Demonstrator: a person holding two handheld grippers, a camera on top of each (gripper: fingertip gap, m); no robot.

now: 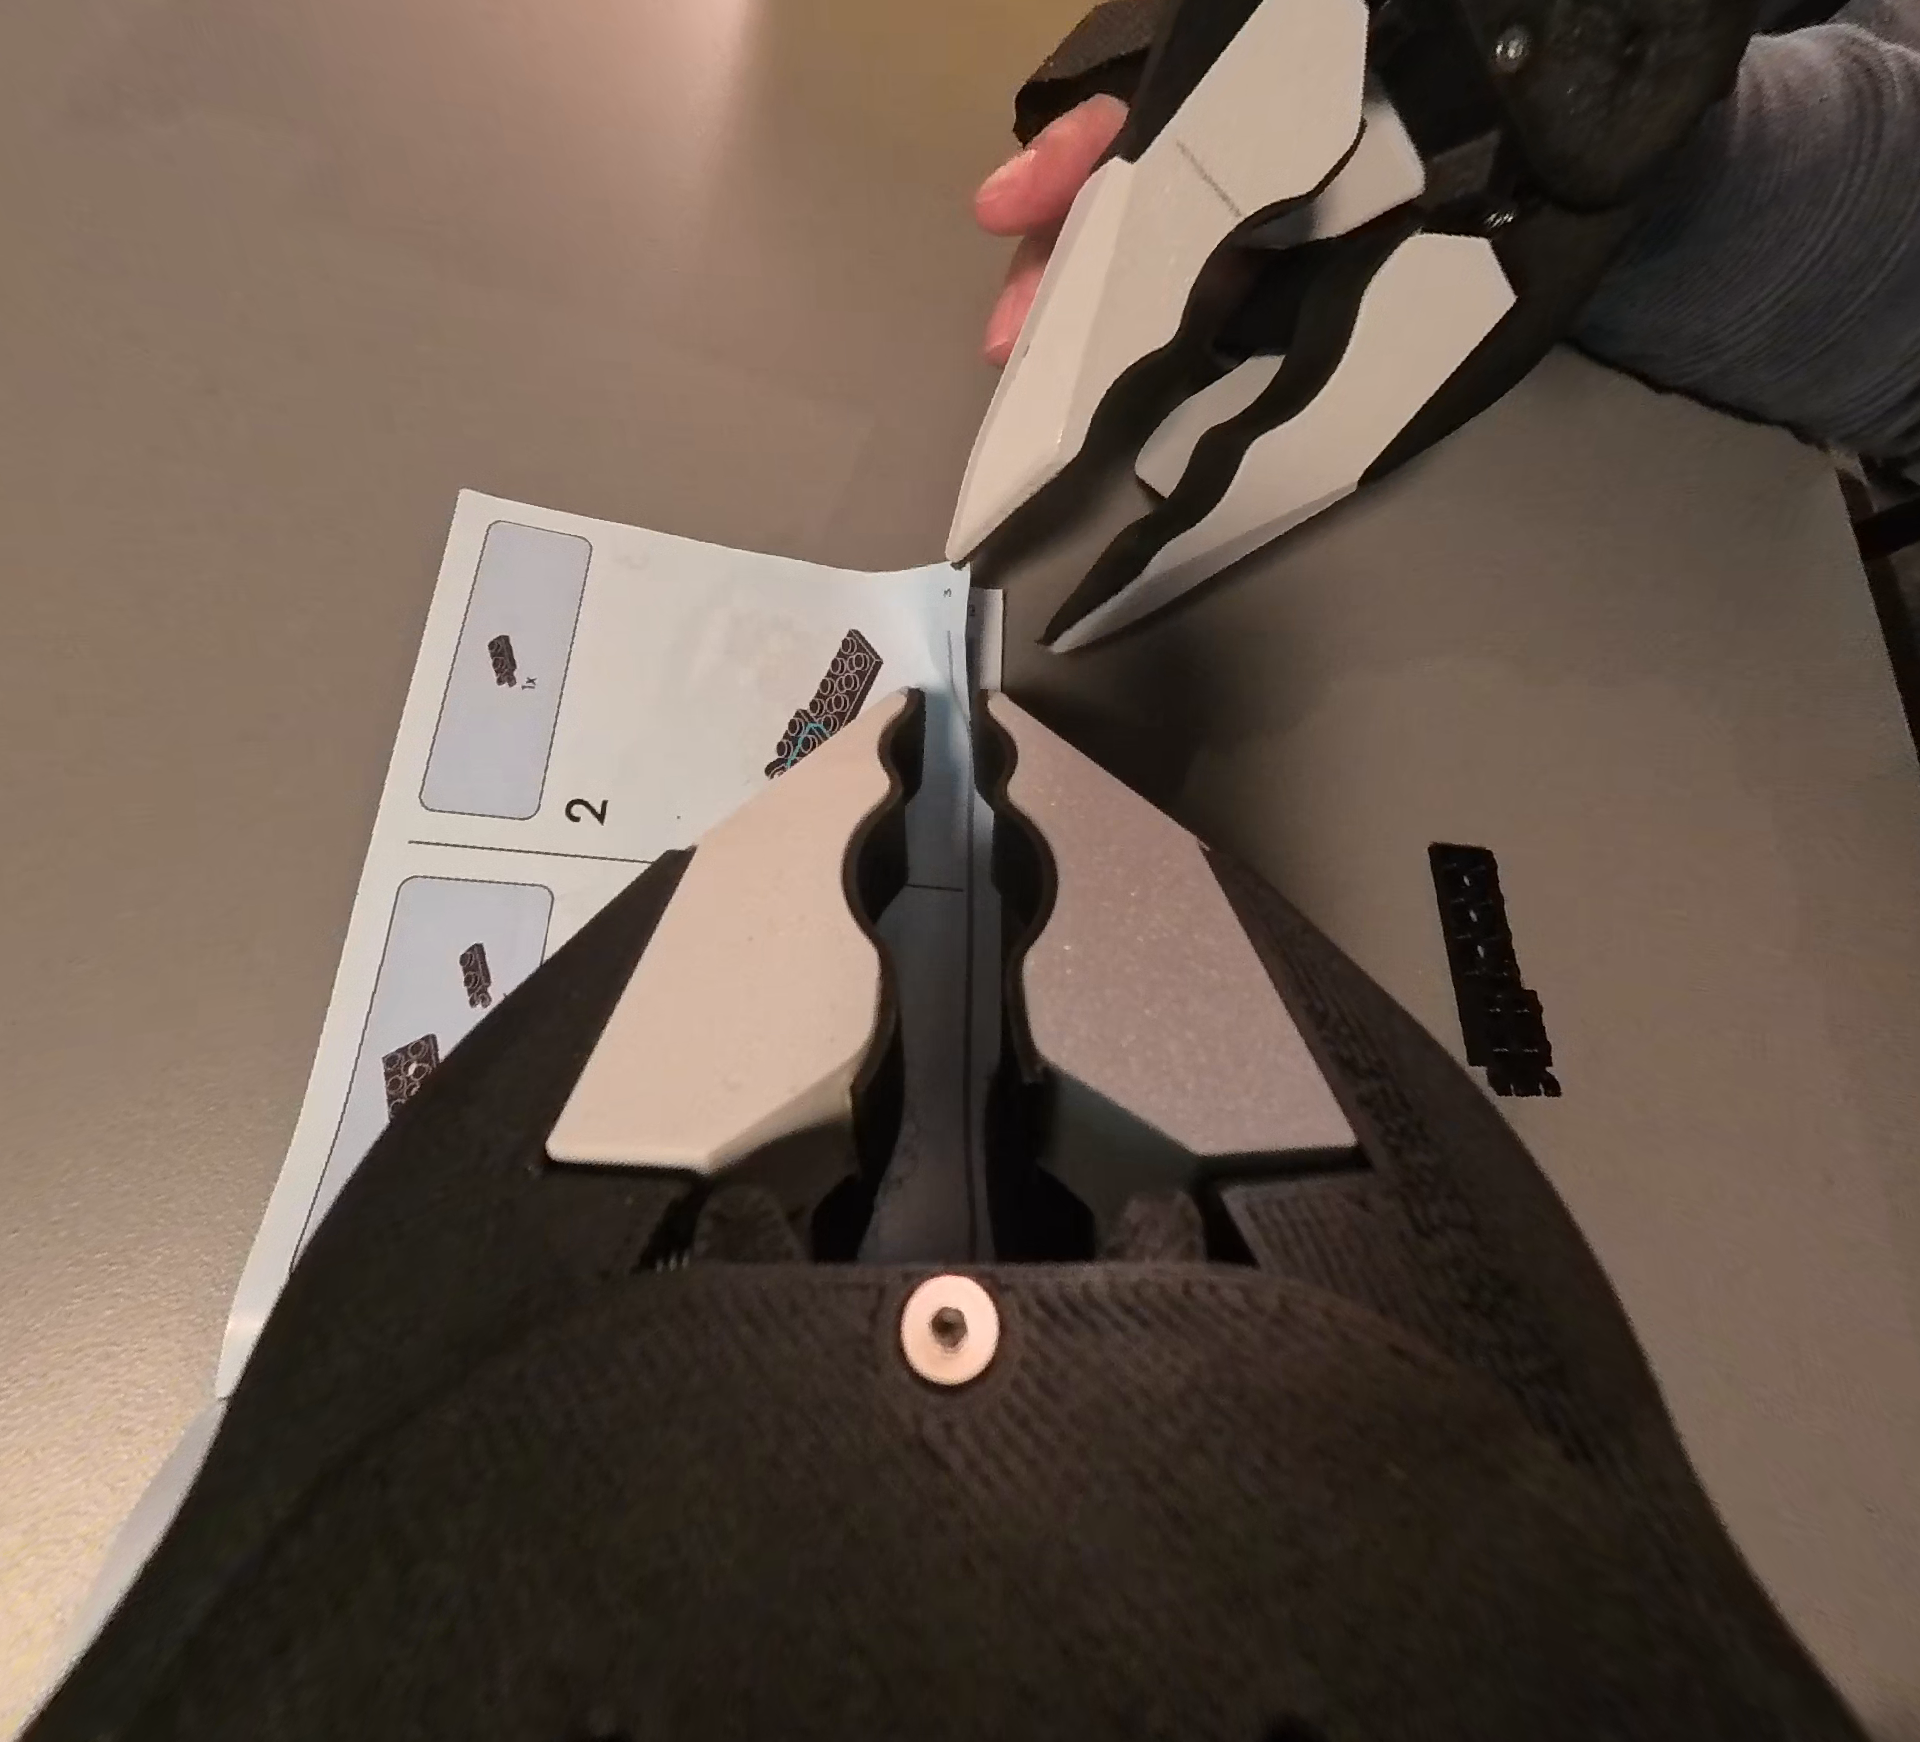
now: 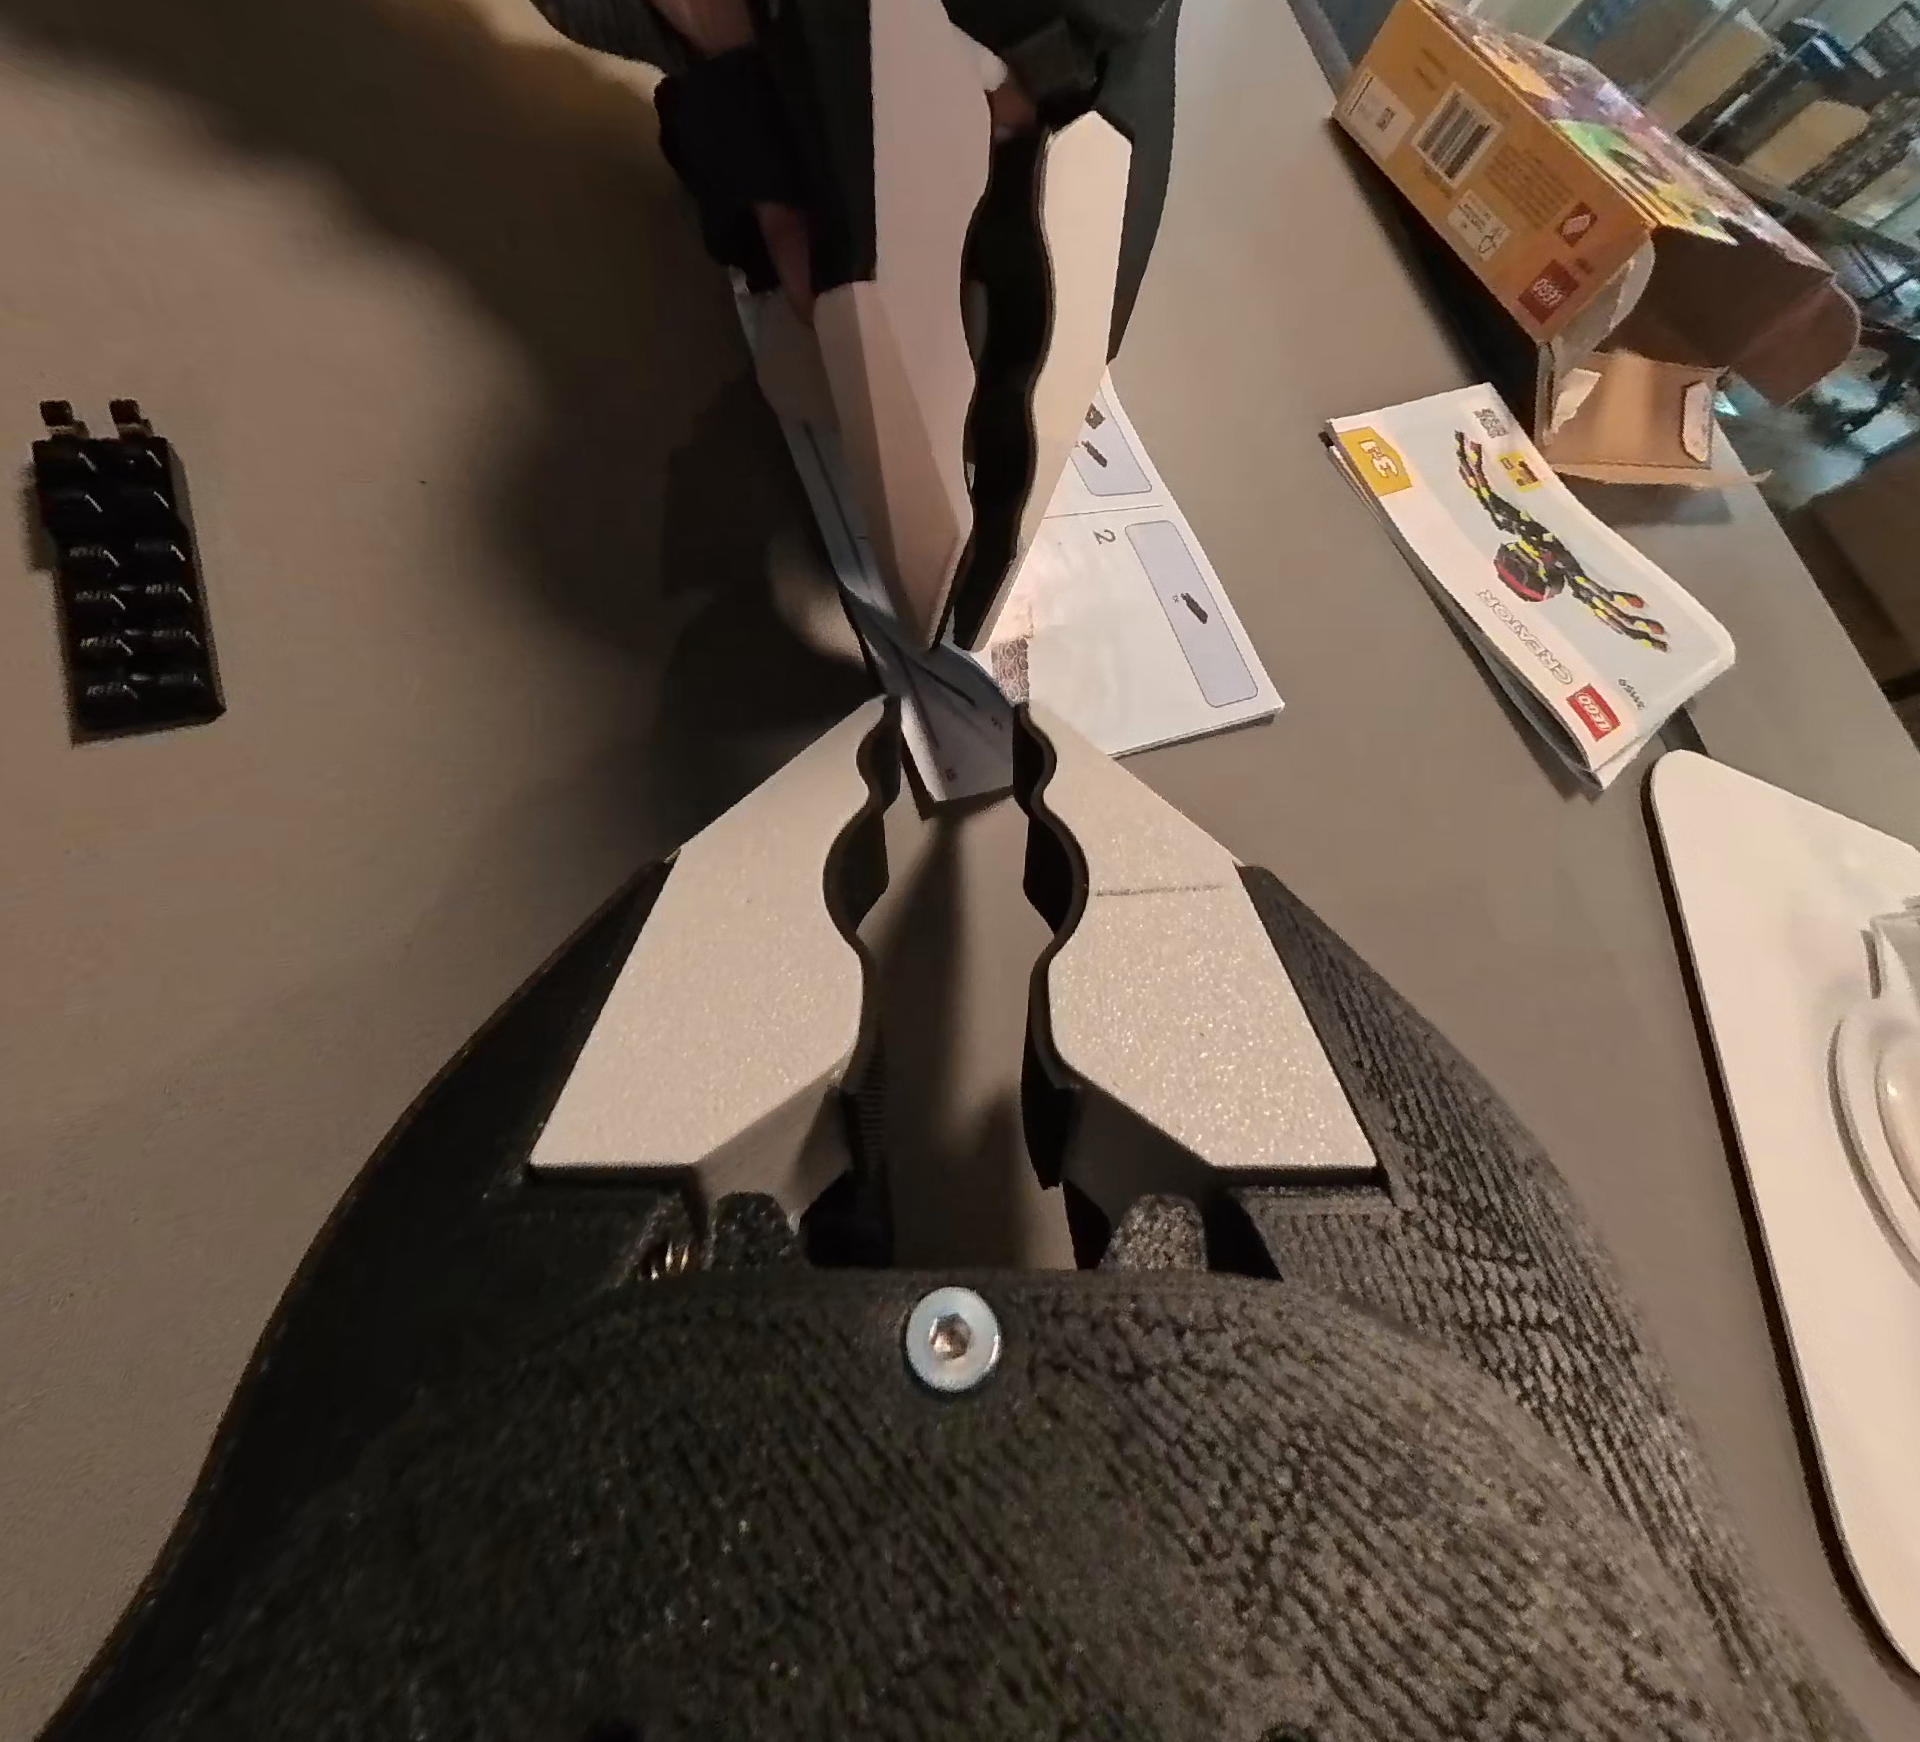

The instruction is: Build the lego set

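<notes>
Two grippers: left gripper [image 1: 948, 705] and right gripper [image 2: 951, 718]. Two instruction booklets: open booklet [image 2: 1143, 612] and, right of it, closed booklet [image 2: 1538, 570]. One black brick assembly [image 2: 120, 575], left of open booklet. One yellow box [image 2: 1507, 144], behind closed booklet.

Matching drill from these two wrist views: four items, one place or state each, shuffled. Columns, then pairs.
1. black brick assembly
2. yellow box
3. closed booklet
4. open instruction booklet

A. lies on its side, end flap open
B. lies apart on bare table, touched by neither gripper
C. flat on table, cover up, near the box
D. pages lifted at the left gripper; right gripper tips at its corner

Pairs: 1-B, 2-A, 3-C, 4-D
</notes>
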